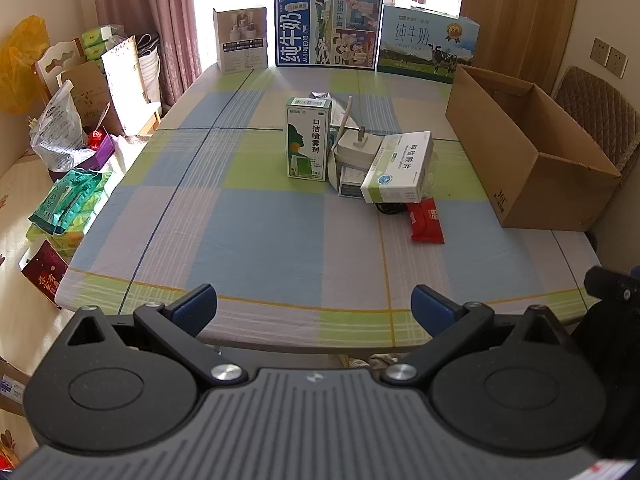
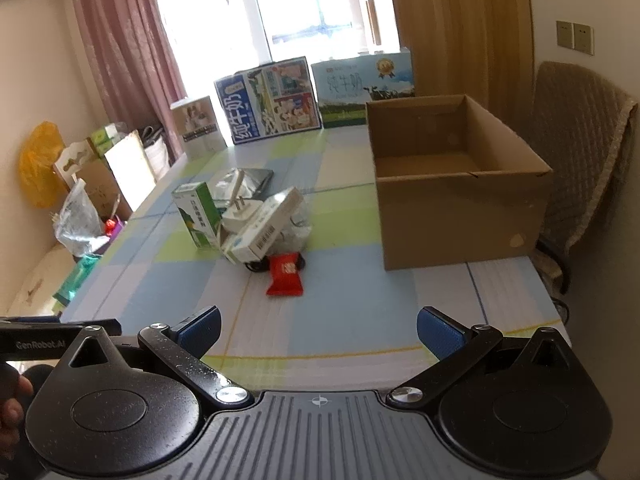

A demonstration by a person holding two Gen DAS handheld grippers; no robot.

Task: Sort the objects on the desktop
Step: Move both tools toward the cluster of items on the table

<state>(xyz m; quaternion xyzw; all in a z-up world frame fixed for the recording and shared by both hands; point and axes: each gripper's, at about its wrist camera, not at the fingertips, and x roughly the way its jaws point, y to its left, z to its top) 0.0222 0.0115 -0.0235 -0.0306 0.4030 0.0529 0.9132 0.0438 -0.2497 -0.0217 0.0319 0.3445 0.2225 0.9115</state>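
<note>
You have not begun the sorting as far as these views show: the open cardboard box [image 2: 460, 184] at the right of the right wrist view looks empty inside, and every loose item sits in one cluster at the middle of the tabletop [image 1: 260, 232], well apart from both claws.

Your left claw [image 1: 314, 308] stands wide with nothing between its blue pads, low in the frame over the near edge of the tabletop. Your right claw [image 2: 318, 330] is equally wide and holds nothing.

Counting the cluster: one green-and-white spray box [image 1: 306, 140] standing upright at its left; one white medicine box [image 1: 400, 168] lying tilted on top of other things; one white charger plug [image 1: 356, 146] with its prongs up, between the two boxes; one red snack packet [image 1: 426, 220] flat on the cloth at the near side, just beside the pile; one silvery foil bag [image 2: 240, 182] at the back. Something dark lies under the medicine box, and a small white box shows below the plug; you cannot tell more of either.

Three cartons stand along the far edge: two milk cartons and one smaller one.

Judged from this, all of it remains to be moved, probably into the box.
</note>
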